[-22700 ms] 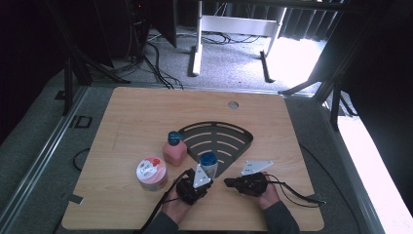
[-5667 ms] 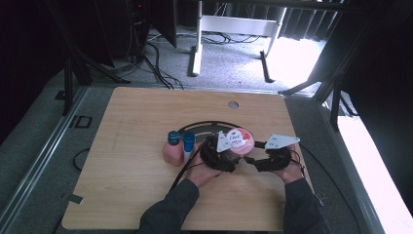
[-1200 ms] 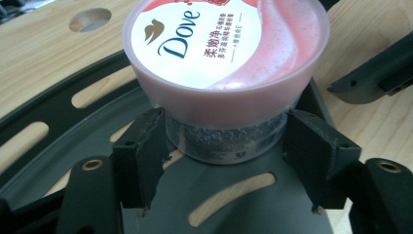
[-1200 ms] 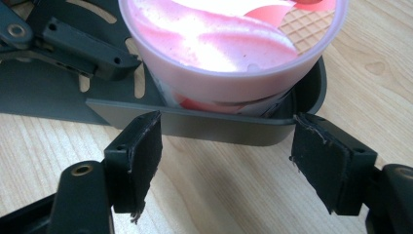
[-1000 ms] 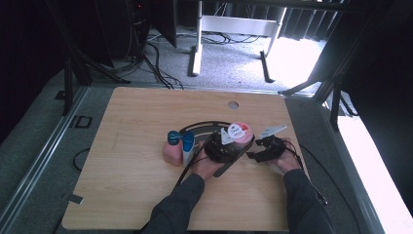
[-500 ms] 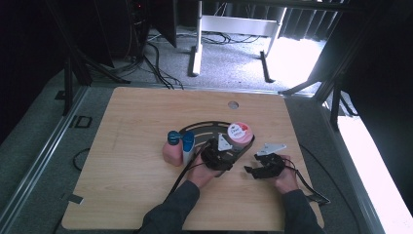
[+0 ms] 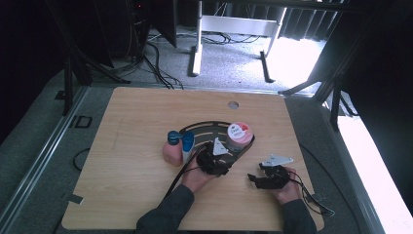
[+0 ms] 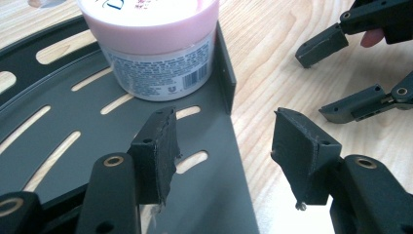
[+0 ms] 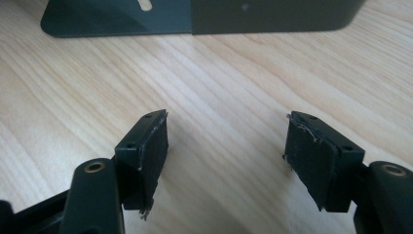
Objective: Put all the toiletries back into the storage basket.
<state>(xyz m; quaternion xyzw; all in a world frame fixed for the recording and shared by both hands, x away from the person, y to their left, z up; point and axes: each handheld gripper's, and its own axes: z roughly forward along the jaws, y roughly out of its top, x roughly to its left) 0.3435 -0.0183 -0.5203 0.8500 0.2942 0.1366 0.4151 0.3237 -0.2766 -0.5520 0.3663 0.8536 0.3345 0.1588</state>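
Nearest the table's front edge, our right gripper [image 7: 256, 178] is wide open over bare wood, holding nothing. Our left gripper [image 7: 215, 162] is open and empty too, over the dark slotted metal rack [image 8: 63, 161]. Further back, the round pink cream jar [image 7: 239, 136] stands on the rack's right end.

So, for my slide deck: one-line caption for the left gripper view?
Open left claw over dark slotted tray holding a pink cream jar.
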